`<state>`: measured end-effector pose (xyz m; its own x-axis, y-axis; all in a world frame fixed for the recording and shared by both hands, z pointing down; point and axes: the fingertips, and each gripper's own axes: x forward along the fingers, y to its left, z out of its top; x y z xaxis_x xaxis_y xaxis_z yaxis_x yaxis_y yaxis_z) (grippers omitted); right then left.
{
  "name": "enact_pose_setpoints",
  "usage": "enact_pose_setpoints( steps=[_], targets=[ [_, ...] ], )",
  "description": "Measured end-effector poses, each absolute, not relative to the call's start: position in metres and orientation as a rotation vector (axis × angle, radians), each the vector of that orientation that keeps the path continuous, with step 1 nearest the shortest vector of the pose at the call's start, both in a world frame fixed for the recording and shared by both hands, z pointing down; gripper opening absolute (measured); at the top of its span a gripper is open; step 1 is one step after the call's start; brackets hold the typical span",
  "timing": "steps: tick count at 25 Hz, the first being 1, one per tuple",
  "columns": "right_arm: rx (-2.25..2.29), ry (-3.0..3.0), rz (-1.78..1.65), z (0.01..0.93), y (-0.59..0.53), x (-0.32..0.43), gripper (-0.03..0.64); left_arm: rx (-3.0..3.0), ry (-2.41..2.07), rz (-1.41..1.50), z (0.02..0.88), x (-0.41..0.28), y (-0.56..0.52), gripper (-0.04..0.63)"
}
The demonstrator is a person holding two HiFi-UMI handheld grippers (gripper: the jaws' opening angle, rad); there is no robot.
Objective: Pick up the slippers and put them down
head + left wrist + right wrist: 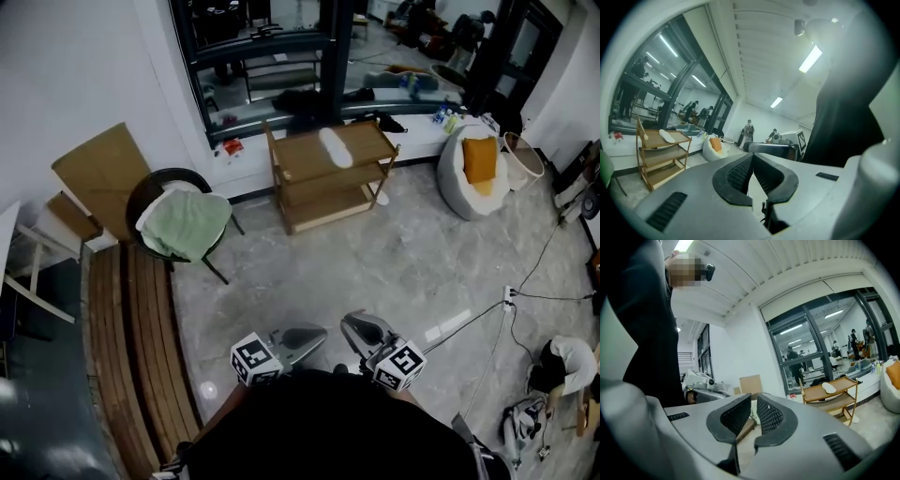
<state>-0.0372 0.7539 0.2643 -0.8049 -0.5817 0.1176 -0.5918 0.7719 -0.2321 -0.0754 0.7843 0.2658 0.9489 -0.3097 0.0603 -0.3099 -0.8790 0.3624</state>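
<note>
White and untouched, a slipper (332,146) lies on the top shelf of a wooden rack (300,157), well ahead of both tongs, and the job of picking up the slippers and putting them down appears not yet begun. The left tongs (314,336) and right tongs (354,323) are held close to the person's body, side by side and near each other, tips aimed roughly level toward the rack across a wide stretch of grey floor (375,262). The left tongs' jaws are pressed together at the tips with nothing between them. The right tongs' jaws stand all but together, only a thin slit showing between the pads, and they too are empty. From the left tongs the slipper sits far ahead and off to the left; from the right tongs it sits far ahead and off to the right. Only this one slipper can be made out with certainty, and a pale shape by the rack's foot is too small to name. A chair (155,183) with a green cushion (187,223) stands ahead and left of the left tongs, and a beanbag (459,199) ahead and right of the right tongs; neither seems to block the straight way to the rack. By this reading every step is left: the approach, parting the jaws, the grip, the lift and the setting down.
</note>
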Motion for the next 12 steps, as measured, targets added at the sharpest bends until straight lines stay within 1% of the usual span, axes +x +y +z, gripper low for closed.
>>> enact_pose_setpoints(
  steps=[7, 12],
  targets=[
    [0.998, -2.897, 0.439, 0.277, 0.752, -0.082, 0.037, 2.679, -0.466, 0.005, 0.283, -0.131, 0.784, 0.011],
    [1.008, -2.851, 0.419, 0.281, 0.76, -0.083, 0.037, 2.674, -0.473, -0.026, 0.291, -0.146, 0.766, 0.011]
  ],
)
